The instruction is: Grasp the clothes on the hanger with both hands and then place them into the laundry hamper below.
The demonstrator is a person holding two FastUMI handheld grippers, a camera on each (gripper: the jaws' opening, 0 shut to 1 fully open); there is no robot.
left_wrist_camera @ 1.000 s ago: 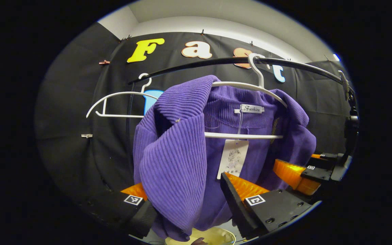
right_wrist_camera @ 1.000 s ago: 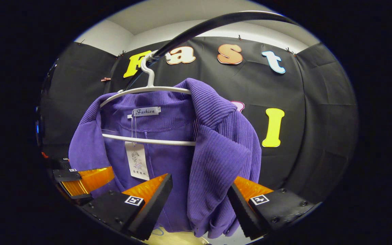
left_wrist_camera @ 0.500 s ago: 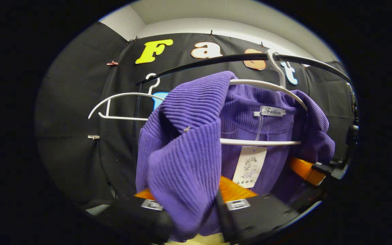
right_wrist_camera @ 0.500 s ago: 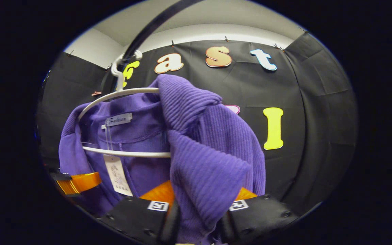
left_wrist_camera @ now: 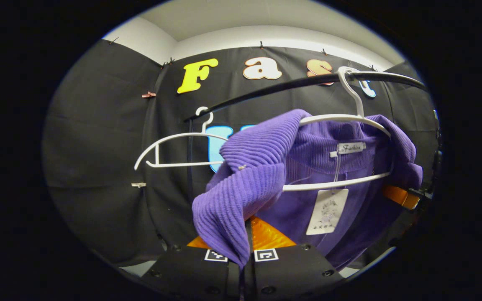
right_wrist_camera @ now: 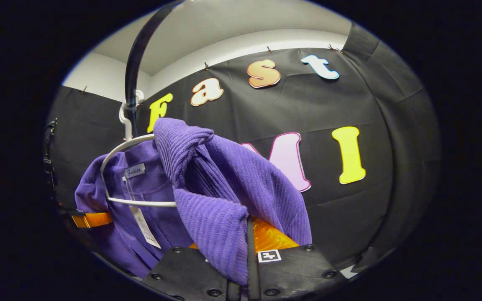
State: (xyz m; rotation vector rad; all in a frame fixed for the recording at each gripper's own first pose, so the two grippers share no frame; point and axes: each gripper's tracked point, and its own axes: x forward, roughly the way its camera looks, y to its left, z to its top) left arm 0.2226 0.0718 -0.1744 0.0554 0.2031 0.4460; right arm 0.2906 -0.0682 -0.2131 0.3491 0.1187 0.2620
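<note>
A purple ribbed garment (left_wrist_camera: 262,167) hangs on a white hanger (left_wrist_camera: 341,121) from a black rail (left_wrist_camera: 291,83). In the left gripper view my left gripper (left_wrist_camera: 247,242) is shut on the garment's left front edge, pulled away from the hanger. In the right gripper view my right gripper (right_wrist_camera: 249,246) is shut on the garment (right_wrist_camera: 220,188) at its right front edge, below the white hanger (right_wrist_camera: 119,150). The other gripper (right_wrist_camera: 92,219) shows at the left past the cloth. A paper tag (left_wrist_camera: 326,211) dangles from the collar.
A second, bare white hanger (left_wrist_camera: 174,144) hangs on the rail to the left of the garment. The black rail (right_wrist_camera: 134,62) curves overhead in the right gripper view. Black cloth walls stand close behind.
Both grippers went from open around the garment's front edges to shut on them. The two edges are now drawn outward and the hanger has tilted.
</note>
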